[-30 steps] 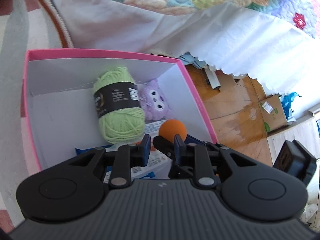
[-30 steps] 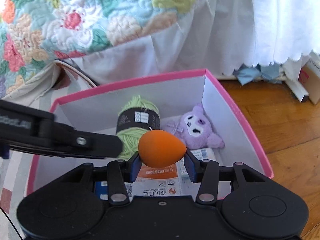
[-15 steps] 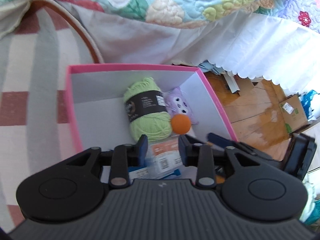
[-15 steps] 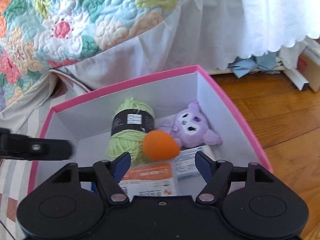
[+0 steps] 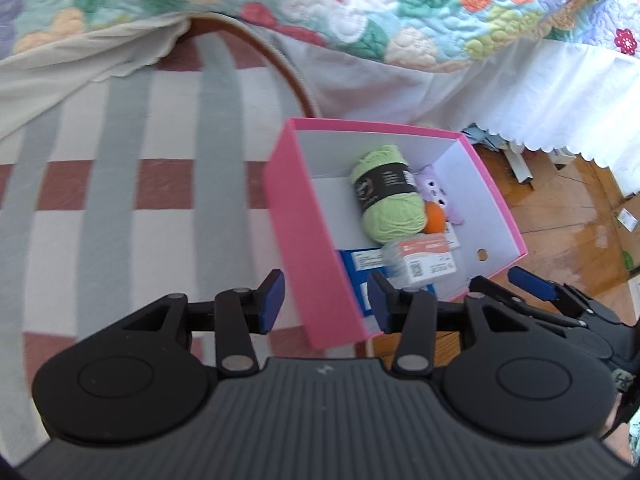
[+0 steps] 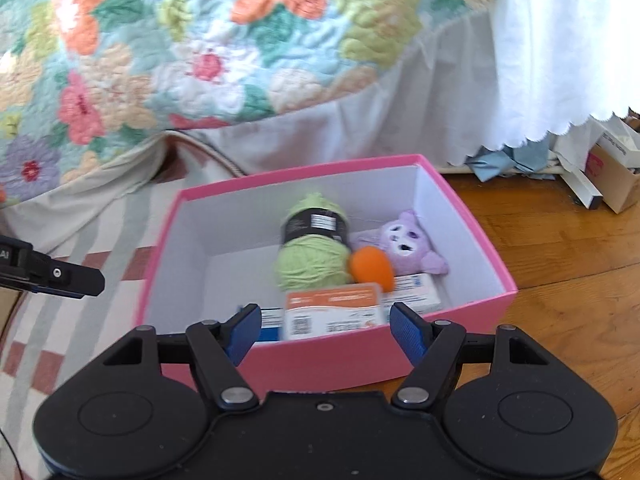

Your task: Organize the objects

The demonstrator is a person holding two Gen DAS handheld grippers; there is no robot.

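Pink box [image 6: 320, 350] was set on a striped rug [image 5: 120, 208] beside a quilted bed [image 6: 180, 48]. Green yarn [image 6: 310, 256], a purple plush [image 6: 404, 246] and an orange ball [image 6: 370, 266] were held inside. Both the left gripper [image 5: 326, 300] and right gripper [image 6: 326, 330] were spread apart, empty.

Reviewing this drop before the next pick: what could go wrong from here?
1. The orange egg-shaped sponge leans between the green yarn skein and the purple plush toy, perched on packets; it may roll.
2. The open left gripper straddles the pink cardboard box corner; moving could nudge it.
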